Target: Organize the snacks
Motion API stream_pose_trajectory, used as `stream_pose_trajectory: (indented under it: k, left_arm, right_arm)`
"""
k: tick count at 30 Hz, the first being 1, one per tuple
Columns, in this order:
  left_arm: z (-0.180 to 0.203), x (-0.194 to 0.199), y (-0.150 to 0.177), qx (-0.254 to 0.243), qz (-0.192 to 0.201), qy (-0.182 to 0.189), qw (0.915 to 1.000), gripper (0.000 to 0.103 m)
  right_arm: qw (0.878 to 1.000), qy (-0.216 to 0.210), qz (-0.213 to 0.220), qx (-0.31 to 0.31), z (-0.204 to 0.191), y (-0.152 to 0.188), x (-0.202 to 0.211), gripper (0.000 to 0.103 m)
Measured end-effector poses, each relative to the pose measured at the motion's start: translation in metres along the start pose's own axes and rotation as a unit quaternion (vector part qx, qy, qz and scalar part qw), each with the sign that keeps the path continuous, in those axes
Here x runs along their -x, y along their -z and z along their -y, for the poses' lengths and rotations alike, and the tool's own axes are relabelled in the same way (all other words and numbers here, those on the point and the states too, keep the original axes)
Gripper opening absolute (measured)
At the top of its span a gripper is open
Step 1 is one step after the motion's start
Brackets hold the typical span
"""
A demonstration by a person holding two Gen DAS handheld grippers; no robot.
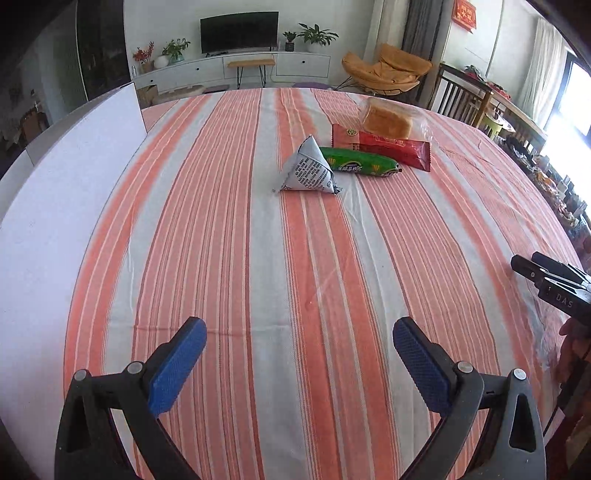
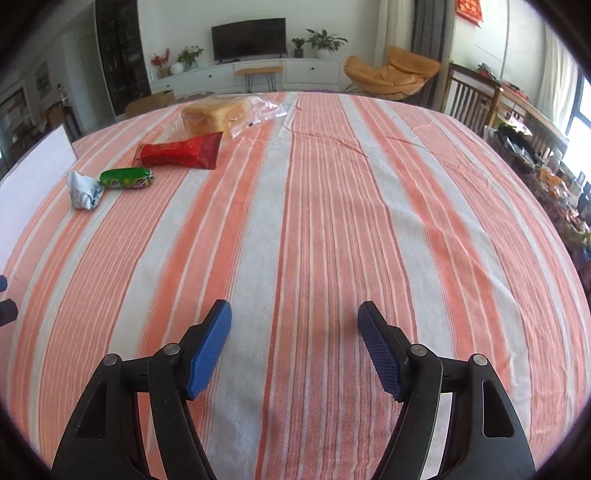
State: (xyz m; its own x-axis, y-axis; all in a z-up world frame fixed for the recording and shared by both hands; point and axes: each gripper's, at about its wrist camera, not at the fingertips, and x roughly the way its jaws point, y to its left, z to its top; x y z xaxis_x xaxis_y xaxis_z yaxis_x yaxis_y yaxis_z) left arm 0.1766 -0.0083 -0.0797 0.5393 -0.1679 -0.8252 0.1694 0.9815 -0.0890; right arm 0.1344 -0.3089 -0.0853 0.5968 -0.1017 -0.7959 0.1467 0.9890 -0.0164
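— Where are we?
— A home living room: behind the striped table [image 1: 258, 277] we see a television [image 1: 239, 31] on a white cabinet [image 1: 229, 68], potted plants [image 1: 317, 37] beside it, an orange lounge chair [image 1: 388, 70] to its right.

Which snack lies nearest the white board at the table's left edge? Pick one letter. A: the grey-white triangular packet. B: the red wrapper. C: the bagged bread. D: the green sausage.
A: in the right wrist view the grey-white triangular packet sits closest to the white board, with the green sausage, red wrapper and bagged bread each farther away.
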Motion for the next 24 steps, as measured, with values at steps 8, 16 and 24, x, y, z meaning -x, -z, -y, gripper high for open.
stream_pose_trajectory:
  k: [8, 16, 24]
  left_arm:
    - [0.004, -0.018, 0.003, -0.027, 0.016, -0.046, 0.9984, 0.103]
    - [0.000, -0.019, 0.002, -0.018, 0.013, -0.041, 0.9989, 0.103]
    - [0.001, -0.020, 0.000, -0.016, 0.011, -0.041, 0.9990, 0.103]
  right_arm:
    - [1.000, 0.000, -0.012, 0.010, -0.003, 0.001, -0.011, 0.088]
    - [1.000, -0.002, -0.013, 0.012, -0.004, 0.003, -0.011, 0.091]
    - [1.000, -0.003, -0.014, 0.012, -0.004, 0.004, -0.011, 0.091]
